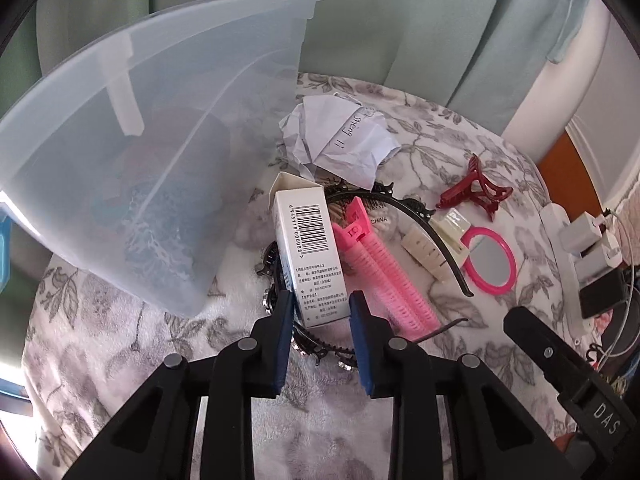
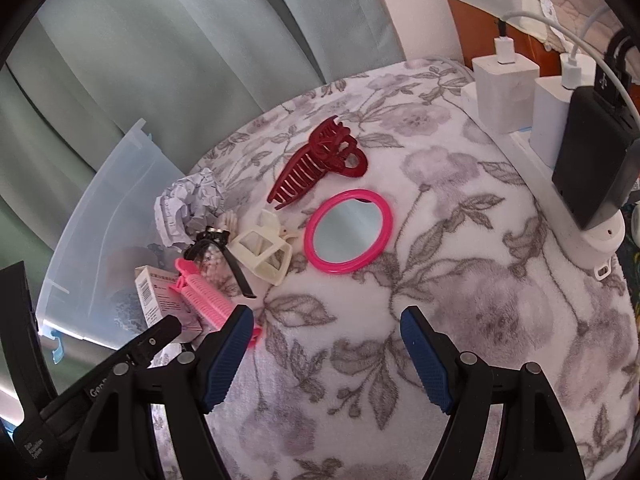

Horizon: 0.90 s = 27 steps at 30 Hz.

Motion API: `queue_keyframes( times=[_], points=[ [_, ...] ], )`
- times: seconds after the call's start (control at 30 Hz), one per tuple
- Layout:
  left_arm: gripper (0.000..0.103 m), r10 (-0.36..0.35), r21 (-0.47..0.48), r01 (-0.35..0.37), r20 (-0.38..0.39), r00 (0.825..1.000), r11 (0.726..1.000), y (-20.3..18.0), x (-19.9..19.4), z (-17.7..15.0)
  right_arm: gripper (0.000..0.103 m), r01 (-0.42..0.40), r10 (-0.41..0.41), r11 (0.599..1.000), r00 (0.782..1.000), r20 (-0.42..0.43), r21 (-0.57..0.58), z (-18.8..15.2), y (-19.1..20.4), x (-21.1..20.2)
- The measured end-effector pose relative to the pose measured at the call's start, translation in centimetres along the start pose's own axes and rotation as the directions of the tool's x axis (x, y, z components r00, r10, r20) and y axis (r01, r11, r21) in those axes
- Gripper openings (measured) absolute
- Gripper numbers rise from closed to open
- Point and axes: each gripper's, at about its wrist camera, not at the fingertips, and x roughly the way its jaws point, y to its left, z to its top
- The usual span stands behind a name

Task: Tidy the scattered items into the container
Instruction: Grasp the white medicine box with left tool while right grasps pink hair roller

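My left gripper point(image 1: 321, 304) is shut on the near end of a white barcode box point(image 1: 308, 248), which stands among scattered items next to the clear plastic container point(image 1: 152, 152). The box also shows in the right wrist view point(image 2: 154, 294). Beside it lie a pink hair clip point(image 1: 380, 264), a black headband point(image 1: 436, 232), a cream clip point(image 1: 432, 248), crumpled paper point(image 1: 340, 136), a dark red claw clip point(image 2: 320, 160) and a pink round mirror point(image 2: 348, 230). My right gripper point(image 2: 328, 320) is open and empty above the blanket, in front of the mirror.
Everything lies on a white blanket with a grey flower print point(image 2: 460, 300). A white power strip point(image 2: 560, 184) with chargers and cables runs along the right edge. Green curtains point(image 2: 180, 40) hang behind. The container holds some blue and dark items point(image 1: 160, 224).
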Motion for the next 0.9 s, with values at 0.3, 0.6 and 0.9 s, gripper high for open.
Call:
queue_keyframes(
  times=[0.3, 0.6, 0.9],
  points=[
    [0.027, -0.007, 0.100, 0.009, -0.022, 1.000, 0.995, 1.9, -2.0, -1.2, 0.070, -0.110, 0.104, 0.974, 0.994, -0.042, -0.199, 1.2, 5.3, 0.4],
    [0.027, 0.003, 0.084, 0.002, -0.055, 0.998, 0.996, 3.2, -1.3, -2.0, 0.051, -0.121, 0.049, 0.920, 0.979, -0.196, -0.372, 0.2, 10.4, 5.0],
    [0.027, 0.044, 0.106, -0.043, -0.008, 0.999, 0.993, 2.4, -0.3, -1.3, 0.049, -0.045, -0.057, 0.894, 0.976, -0.212, -0.446, 0.6, 11.1, 7.5]
  ],
)
